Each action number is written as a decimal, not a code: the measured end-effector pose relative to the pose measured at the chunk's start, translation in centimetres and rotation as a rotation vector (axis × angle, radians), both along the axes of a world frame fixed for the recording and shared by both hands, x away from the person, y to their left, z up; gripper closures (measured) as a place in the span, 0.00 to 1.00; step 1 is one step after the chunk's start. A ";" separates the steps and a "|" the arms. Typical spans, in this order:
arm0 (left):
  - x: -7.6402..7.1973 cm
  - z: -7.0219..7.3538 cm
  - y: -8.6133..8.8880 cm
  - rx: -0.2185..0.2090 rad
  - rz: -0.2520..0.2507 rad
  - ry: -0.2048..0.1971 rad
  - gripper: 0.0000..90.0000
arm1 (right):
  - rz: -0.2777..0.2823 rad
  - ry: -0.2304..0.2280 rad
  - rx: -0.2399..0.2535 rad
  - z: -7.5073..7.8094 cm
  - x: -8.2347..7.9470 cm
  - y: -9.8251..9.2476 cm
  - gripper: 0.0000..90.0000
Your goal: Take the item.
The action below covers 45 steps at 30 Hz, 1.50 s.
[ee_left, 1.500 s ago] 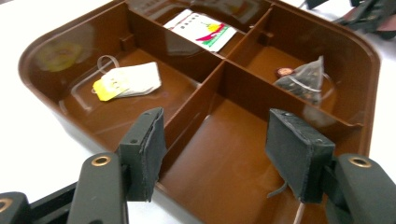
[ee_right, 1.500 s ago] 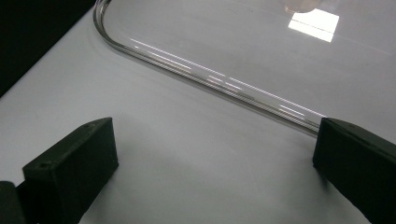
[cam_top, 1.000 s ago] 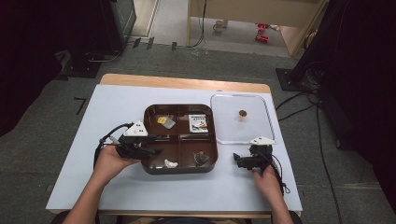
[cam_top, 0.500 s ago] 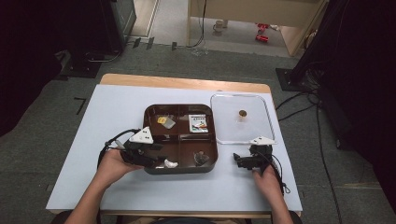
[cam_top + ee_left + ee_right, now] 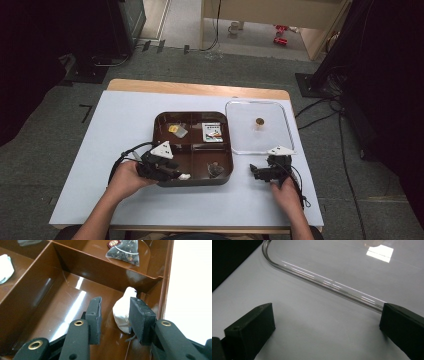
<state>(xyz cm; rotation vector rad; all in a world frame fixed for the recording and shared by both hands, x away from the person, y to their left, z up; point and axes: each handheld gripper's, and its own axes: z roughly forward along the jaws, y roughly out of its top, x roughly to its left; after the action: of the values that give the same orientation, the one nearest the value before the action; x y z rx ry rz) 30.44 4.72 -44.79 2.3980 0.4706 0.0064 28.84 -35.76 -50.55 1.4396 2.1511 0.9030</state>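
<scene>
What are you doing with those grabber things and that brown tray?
A person holds a grabber in each hand. The left gripper is down in the brown tray, and its jaws have just been closing around a small white packet; one pad touches it, the other is apart. The right gripper rests open on the table beside a clear lid.

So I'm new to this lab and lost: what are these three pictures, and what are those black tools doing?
A person sits at a table with a hand-held two-jaw gripper in each hand. One picture looks down from above; the other two come from cameras riding on the grippers. The left gripper reaches into a brown divided tray. Its jaws have just been closing around a small white packet: one pad touches it, the other is still apart. A tea bag lies in the next compartment. The right gripper rests open beside a clear lid.
</scene>
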 end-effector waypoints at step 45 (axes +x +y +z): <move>0.6 1.0 0.6 0.001 0.017 0.044 0.94 | 0.000 0.000 0.000 0.0 0.0 0.0 0.00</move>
<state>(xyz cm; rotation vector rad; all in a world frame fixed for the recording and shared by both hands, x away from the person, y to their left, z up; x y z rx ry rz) 31.02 5.29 -43.80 2.3989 0.5117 -0.0393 28.84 -35.76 -50.55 1.4396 2.1516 0.9034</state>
